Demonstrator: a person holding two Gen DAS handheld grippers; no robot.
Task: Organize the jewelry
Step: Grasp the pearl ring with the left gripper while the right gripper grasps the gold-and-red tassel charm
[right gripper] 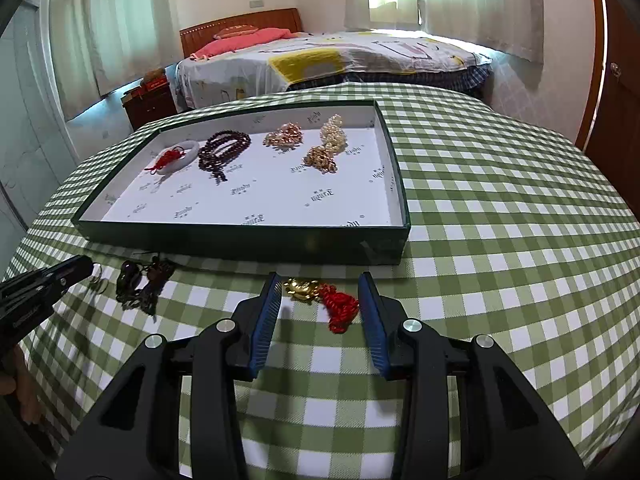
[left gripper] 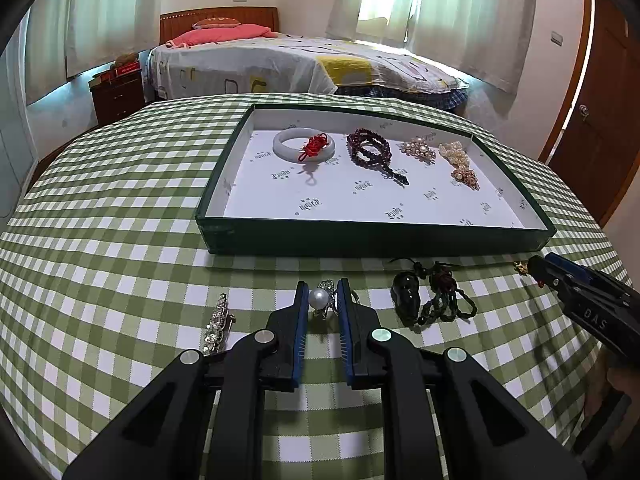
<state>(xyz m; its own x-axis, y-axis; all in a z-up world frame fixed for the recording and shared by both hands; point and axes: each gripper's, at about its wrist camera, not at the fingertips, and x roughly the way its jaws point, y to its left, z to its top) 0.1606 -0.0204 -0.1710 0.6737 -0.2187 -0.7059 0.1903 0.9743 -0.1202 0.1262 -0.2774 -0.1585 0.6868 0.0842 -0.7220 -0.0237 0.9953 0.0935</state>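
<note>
Left tool [left gripper: 321,294] pinches the pearl brooch [left gripper: 319,298] low on the checked worktop [left gripper: 120,240], crystal pin [left gripper: 216,326] just left, dark pendant necklace [left gripper: 434,300] right. Right tool [right gripper: 320,292] is spread wide around the gold charm with red tassel [right gripper: 324,300], not touching. Green tray [left gripper: 372,238] behind holds bangle [left gripper: 303,142], dark beads [left gripper: 370,148], and pearl pieces [left gripper: 456,156].
</note>
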